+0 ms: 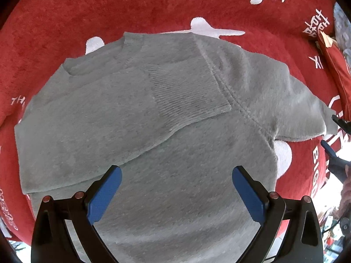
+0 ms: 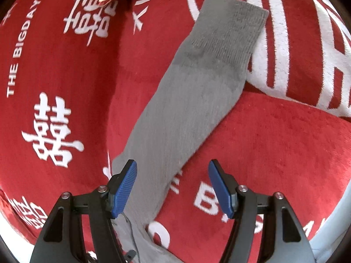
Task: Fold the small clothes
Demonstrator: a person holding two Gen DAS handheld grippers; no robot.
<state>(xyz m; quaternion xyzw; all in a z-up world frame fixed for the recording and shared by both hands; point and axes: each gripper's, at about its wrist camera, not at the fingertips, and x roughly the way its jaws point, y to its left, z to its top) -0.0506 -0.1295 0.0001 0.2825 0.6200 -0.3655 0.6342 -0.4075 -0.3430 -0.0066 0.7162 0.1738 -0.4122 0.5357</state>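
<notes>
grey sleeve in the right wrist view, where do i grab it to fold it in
Probably the ribbed cuff at the far end of the sleeve. It lies flat and free on the red blanket, so come from above with the right gripper and pinch one edge.

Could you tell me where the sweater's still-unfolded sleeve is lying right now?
In the right wrist view the unfolded sleeve stretches up across the red blanket, its cuff toward the top, its near end between the open right gripper fingers.

"THE BIGDAY" on red blanket (image 2: 65,50)
</notes>
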